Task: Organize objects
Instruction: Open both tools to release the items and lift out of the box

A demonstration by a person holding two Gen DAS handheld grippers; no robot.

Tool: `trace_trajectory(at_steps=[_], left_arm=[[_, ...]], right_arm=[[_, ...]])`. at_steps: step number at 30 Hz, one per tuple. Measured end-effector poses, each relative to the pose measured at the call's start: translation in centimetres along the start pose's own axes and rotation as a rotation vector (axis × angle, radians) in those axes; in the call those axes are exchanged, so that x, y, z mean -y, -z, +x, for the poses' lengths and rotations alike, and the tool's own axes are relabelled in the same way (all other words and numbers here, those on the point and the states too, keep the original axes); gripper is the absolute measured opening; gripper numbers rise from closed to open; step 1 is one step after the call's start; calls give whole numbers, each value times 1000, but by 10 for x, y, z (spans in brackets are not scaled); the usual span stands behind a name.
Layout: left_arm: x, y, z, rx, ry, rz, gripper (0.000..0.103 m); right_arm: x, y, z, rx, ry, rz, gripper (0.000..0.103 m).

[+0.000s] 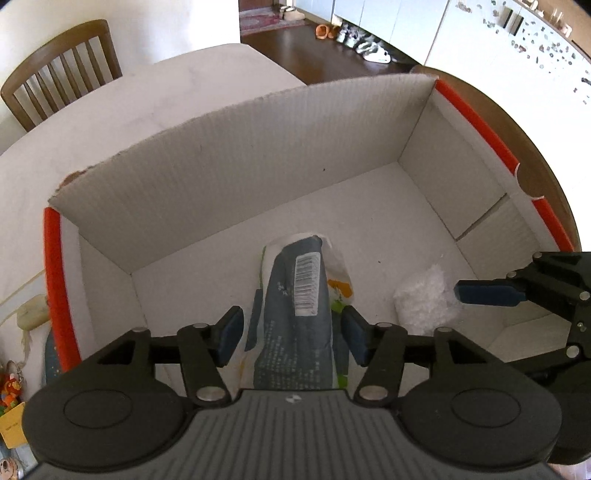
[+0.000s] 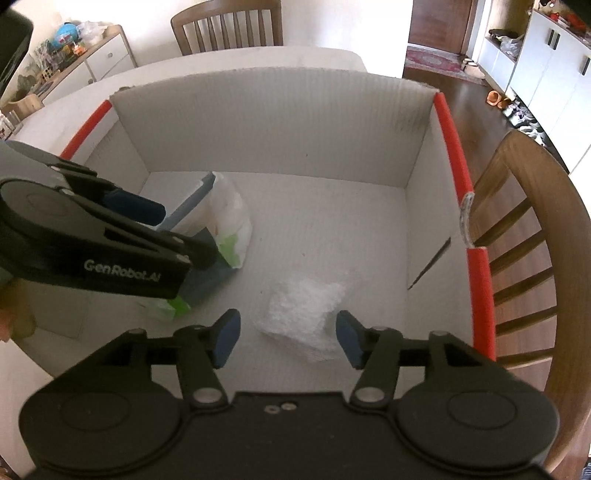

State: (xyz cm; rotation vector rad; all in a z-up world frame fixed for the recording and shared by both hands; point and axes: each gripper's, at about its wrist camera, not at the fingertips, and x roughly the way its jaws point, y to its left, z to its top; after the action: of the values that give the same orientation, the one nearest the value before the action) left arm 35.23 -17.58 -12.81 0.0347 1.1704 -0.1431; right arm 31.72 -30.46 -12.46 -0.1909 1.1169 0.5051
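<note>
On the white counter (image 1: 207, 85) stands a large open cardboard box (image 1: 258, 147), white inside, with red-orange edging along its left and right rims.

Toward the left of the box floor is a soft plastic packet (image 1: 299, 295), grey-blue with white and green patches and a barcode label on its upper face. In the right wrist view it stands propped up on the box floor, leaning a little. The left tongs (image 1: 291, 334) point steeply down over it, one blue pad on each side of the packet. A gap shows between each pad and the wrapper, so the tongs stand partly apart and press on nothing.

Further right on the box floor, apart from the packet, lies a crumpled clear plastic bag (image 2: 304, 314), whitish and crinkled. The right tongs (image 2: 286, 339) hang just above it with their blue pads either side of its near end. The left pad is clear of the bag; the right pad sits close against its edge, and whether it touches I cannot tell. These tongs too are about half apart and hold nothing.

A wooden slat-back chair (image 2: 524, 236) stands just outside the right wall of the box, and another chair (image 2: 229, 26) stands beyond the far edge of the counter.
</note>
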Motion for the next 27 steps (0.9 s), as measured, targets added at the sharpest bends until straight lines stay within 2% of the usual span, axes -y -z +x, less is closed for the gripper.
trace_trajectory(at_steps=[11,27], left_arm=[[-5,3,-30,92,4,-23,57],[-20,42,-104,280,30,-33,57]], right_arm=[[0,-1,-34,82,-7,-10,63],[-22,11,-96,235,-31,30,67]])
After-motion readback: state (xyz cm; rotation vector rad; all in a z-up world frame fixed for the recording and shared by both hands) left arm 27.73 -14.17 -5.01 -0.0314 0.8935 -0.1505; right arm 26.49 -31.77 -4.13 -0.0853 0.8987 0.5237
